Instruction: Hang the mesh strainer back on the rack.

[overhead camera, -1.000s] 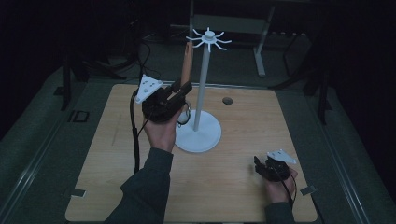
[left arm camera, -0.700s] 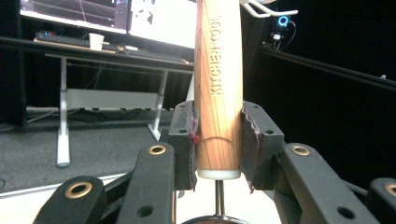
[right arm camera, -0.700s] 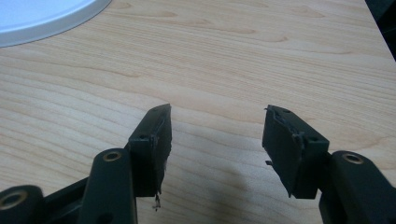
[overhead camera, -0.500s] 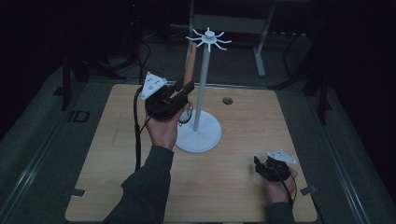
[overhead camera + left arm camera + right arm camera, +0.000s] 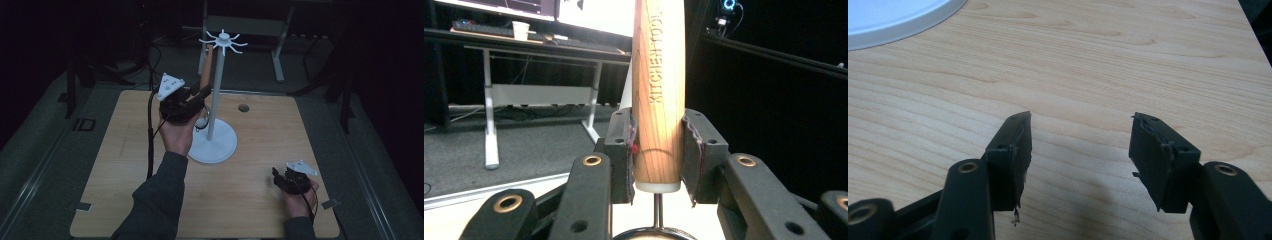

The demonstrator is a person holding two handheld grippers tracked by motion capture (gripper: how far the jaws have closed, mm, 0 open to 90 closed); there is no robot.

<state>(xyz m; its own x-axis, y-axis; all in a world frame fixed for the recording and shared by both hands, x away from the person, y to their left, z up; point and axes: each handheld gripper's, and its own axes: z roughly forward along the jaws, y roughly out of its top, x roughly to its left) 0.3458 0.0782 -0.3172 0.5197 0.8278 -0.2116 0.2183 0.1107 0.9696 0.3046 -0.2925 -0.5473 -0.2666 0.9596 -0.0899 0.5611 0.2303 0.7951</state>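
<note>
Left tool point(image 5: 658, 160): 2 jaws clamped on the wooden handle point(image 5: 659, 90) of a kitchen utensil, marked "KITCHEN TOOL", held raised and near upright just beside the pole of the white hook stand point(image 5: 214, 145). A metal ring shows below the handle's end. Right tool point(image 5: 1080, 155): jaws apart, nothing between them, resting low over the wooden counter point(image 5: 260, 200), well apart from the stand.
</note>
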